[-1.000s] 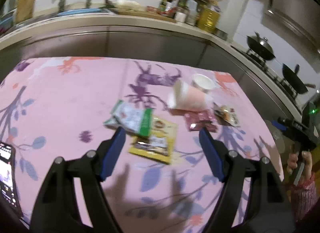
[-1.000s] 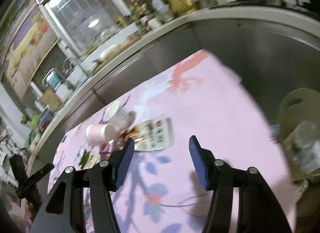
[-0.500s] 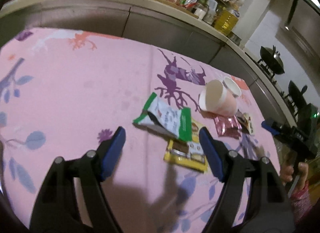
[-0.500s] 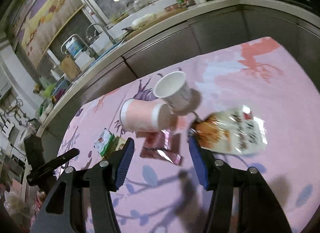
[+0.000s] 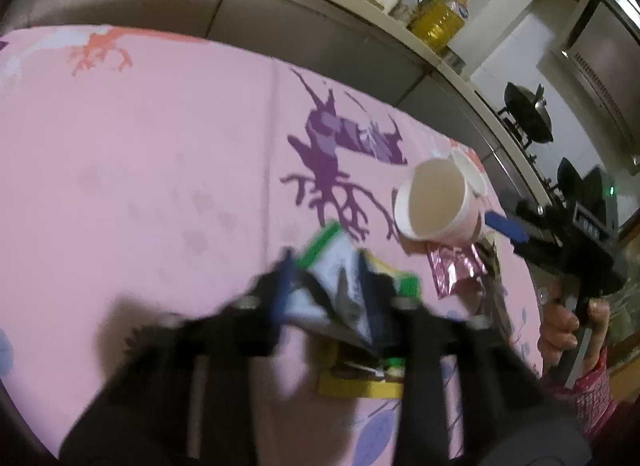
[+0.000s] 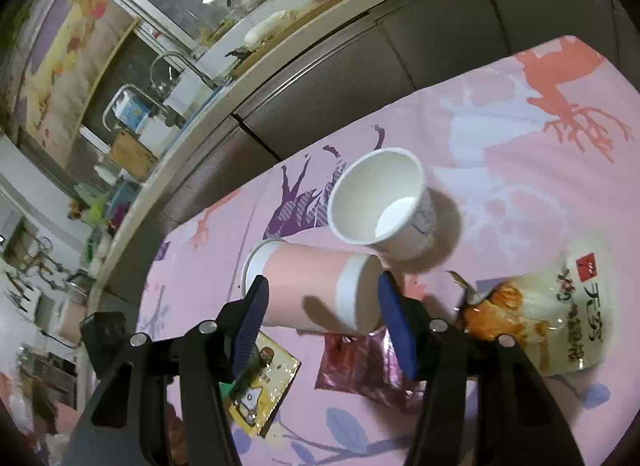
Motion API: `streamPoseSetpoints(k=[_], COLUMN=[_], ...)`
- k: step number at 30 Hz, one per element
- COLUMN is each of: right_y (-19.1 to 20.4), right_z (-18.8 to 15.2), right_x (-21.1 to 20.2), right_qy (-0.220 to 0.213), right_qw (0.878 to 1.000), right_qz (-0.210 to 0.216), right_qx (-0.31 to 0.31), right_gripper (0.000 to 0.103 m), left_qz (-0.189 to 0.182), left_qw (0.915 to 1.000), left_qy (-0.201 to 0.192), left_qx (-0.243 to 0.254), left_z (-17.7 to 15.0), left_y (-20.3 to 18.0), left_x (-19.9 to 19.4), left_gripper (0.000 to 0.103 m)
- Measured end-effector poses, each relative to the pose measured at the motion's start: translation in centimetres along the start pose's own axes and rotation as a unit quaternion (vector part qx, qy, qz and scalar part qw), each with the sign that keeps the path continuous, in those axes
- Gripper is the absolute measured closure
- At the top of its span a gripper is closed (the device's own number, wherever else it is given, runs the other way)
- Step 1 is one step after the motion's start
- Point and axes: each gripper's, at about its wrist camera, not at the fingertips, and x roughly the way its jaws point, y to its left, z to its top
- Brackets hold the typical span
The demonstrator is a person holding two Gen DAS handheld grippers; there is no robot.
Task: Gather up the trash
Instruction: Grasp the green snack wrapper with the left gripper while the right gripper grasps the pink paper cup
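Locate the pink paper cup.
In the right wrist view, the pink cup lies on its side between the right gripper's fingers, beside the white cup.

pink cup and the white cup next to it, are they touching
Cannot tell. In the right wrist view the tipped pink cup and the upright white cup overlap near the pink cup's base, with no gap visible, but actual contact isn't plain.

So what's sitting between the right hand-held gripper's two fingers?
The pink paper cup, lying on its side, spans the gap in the right hand-held gripper, seen in the right wrist view.
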Motion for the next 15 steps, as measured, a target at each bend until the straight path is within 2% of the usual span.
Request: streamPoseSetpoints(k=[1,3,8,12,15], right_y=[0.4,1.7,4.8,7.2,7.5], right_z=[-0.1,-0.4,-1.6,-2.6,-2.9], right_x=[0.2,0.4,0.6,2.3,3.6], right_qy=[-0.002,-0.017,-0.069,-0.085,-0.092], right_qw=[1.0,0.999,0.994,0.983,0.974], right_qz=[-0.007,-0.032,-0.079,-0.138,-0.183], right_qx=[-0.005,-0.016,-0.039,-0.088,-0.097], right_gripper=[0.045,0.033,0.017,0.014,0.014], left_qz=[-0.002,-0.001,-0.024,-0.043,-0.053], left_qw=[1.0,0.9999,0.9991,0.9978,0.9964], left_qy=[-0.002,-0.011,-0.034,-0.051,-0.066], left_qx=[0.002,0.01,0.009,-0.002,-0.009], left_z=[-0.2,-0.5,-1.1,-1.2,-1.2], left_y=[0.0,-0.1,-0.1,0.4,0.8], left_x=[-0.1,-0.4,-2.3,-3.8,-5.3], left_gripper=[0.092,0.096,0.096,0.097,0.097])
